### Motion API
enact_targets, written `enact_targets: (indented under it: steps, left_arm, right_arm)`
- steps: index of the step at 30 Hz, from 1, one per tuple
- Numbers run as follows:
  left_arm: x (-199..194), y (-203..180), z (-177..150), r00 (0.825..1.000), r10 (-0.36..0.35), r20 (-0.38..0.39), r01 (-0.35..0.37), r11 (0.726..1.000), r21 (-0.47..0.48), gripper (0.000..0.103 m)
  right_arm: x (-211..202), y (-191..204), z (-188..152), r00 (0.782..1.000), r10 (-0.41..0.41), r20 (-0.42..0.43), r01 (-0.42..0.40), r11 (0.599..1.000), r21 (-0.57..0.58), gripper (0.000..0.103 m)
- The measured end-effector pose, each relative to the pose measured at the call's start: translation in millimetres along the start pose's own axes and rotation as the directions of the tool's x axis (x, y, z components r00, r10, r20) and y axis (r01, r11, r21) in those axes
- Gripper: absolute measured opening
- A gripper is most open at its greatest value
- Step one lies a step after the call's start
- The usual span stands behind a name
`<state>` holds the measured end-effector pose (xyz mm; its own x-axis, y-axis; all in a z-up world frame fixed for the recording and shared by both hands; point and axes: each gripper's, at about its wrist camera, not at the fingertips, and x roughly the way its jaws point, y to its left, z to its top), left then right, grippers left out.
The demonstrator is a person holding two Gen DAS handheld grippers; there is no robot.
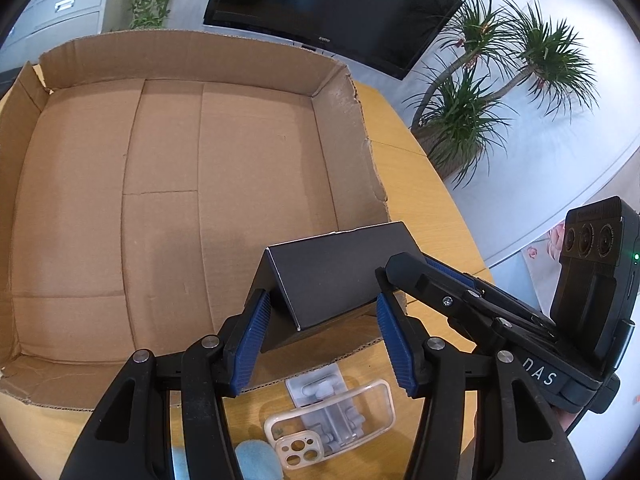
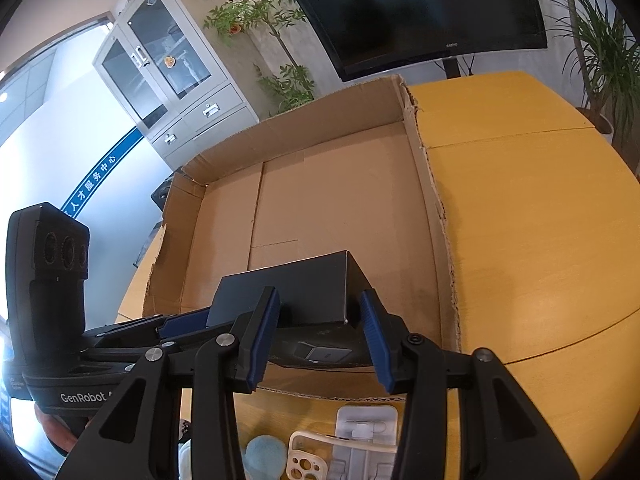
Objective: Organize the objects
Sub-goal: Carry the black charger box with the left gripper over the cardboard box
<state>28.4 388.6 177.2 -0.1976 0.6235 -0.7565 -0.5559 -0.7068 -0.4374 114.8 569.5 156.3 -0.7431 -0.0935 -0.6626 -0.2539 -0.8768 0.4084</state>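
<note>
Behind cardboard tray (image 1: 180,184), TV (image 1: 332,4); both claws seemingly grip black box (image 1: 332,276).

Ahead I see a dark television (image 2: 416,12) against a grey wall, and a grey glass-door cabinet (image 2: 168,72) with leafy plants beside it. Spiky potted plants (image 1: 500,80) stand right of the yellow wooden table (image 2: 540,220). Daylight floods in.

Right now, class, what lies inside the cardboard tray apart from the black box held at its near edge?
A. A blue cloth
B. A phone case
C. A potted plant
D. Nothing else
D: the tray floor is bare cardboard in both views; the black box sits at its near edge, while the phone case lies outside on the table.
</note>
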Motion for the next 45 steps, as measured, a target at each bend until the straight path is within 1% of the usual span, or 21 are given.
enact_targets:
  steps: [12, 23, 36, 45]
  left_arm:
    - [12, 5, 3, 1.0, -0.001, -0.024, 0.001, 1.0, -0.013, 0.053]
    - [27, 9, 5, 0.998, -0.011, -0.065, 0.008, 0.999, -0.035, 0.053]
    - [47, 16, 5, 0.994, 0.002, -0.11, -0.007, 0.999, -0.05, 0.053]
    - [55, 21, 8, 0.994, 0.007, -0.11, -0.013, 0.998, -0.055, 0.053]
  right_arm:
    - [11, -8, -2, 0.999, -0.005, -0.035, 0.006, 1.0, 0.017, 0.041]
    - [19, -16, -4, 0.997, -0.017, -0.073, 0.019, 0.999, 0.034, 0.041]
    - [35, -28, -4, 0.993, -0.028, -0.117, 0.035, 0.997, 0.065, 0.039]
    - [42, -37, -5, 0.994, -0.017, -0.104, 0.025, 0.996, 0.084, 0.039]
